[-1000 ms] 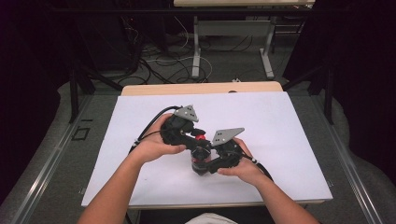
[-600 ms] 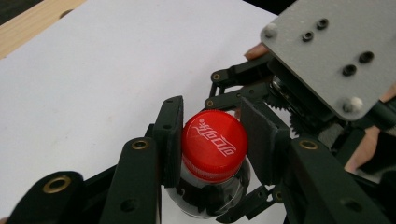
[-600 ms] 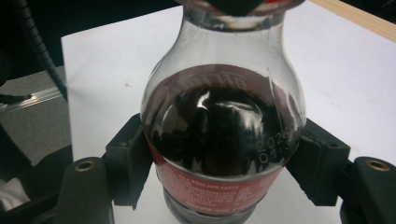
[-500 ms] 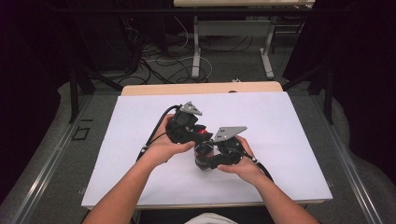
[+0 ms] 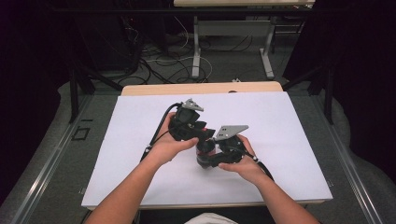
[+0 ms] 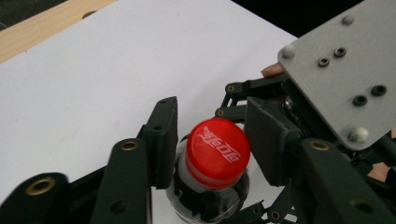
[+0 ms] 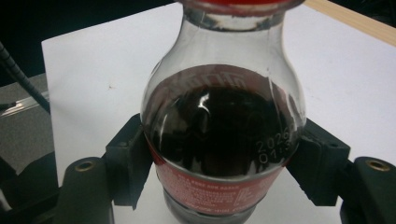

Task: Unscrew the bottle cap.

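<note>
A broad white sheet-covered table (image 5: pixel 289 140) with a pale wooden far edge fills the room's centre, where a person's two hands meet over its middle. The left hand (image 5: pixel 164 147) and right hand (image 5: pixel 243 165) hide most of what they carry from above. The black two-jaw left gripper (image 6: pixel 210 140) has its jaws standing either side of a red ribbed plastic cap (image 6: pixel 215 151) with white lettering, close on the left, a small gap on the right; whether they press it cannot be told. The black two-jaw right gripper (image 7: pixel 224 163) is clamped on the body of a small clear plastic bottle of dark cola (image 7: pixel 223 126), held just above the table between both hands, its base cut off below, its top cropped. A red label band (image 7: pixel 210 186) and printed digits curve round the glossy rounded shoulder; the small print is unreadable
</note>
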